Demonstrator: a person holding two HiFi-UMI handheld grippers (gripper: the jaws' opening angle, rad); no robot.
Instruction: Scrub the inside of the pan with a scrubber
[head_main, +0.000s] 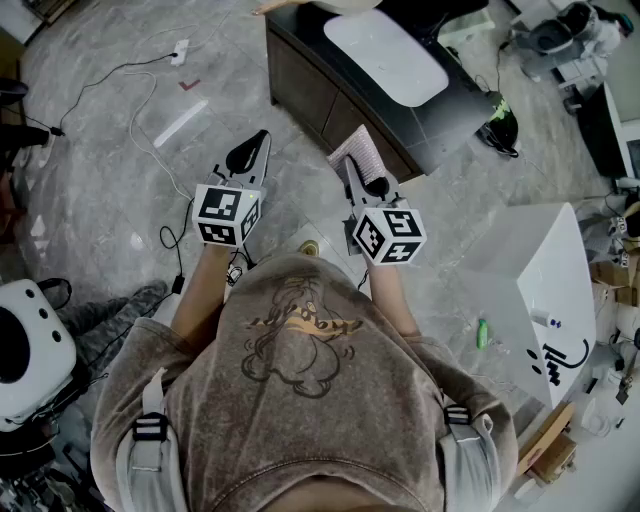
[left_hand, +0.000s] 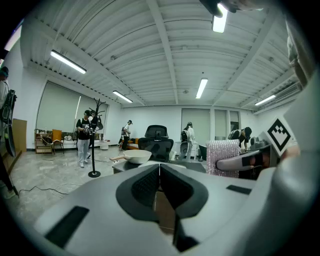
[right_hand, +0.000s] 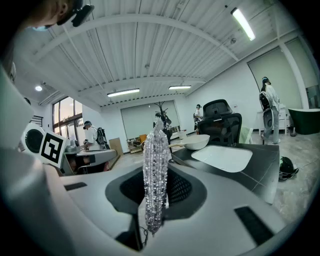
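Note:
My right gripper (head_main: 352, 165) is shut on a silvery, glittery scrubber (head_main: 358, 150), which stands upright between its jaws (right_hand: 156, 172). My left gripper (head_main: 257, 142) is shut with nothing in it, its jaws meeting in the left gripper view (left_hand: 159, 168). Both are held side by side in front of the person, short of a dark table (head_main: 300, 75). A cream pan (right_hand: 192, 142) with a wooden handle sits on the table's far part. It also shows in the left gripper view (left_hand: 137, 156) and, cut off, at the head view's top edge (head_main: 340, 4). The scrubber (left_hand: 223, 155) is apart from the pan.
A white rounded panel (head_main: 385, 55) lies in the tabletop. Cables (head_main: 140, 95) run over the grey marble floor. A white box-like table (head_main: 545, 270) stands at the right, a white rounded device (head_main: 25, 345) at the left. A black office chair (left_hand: 156, 136), a coat stand (left_hand: 94, 150) and people stand beyond.

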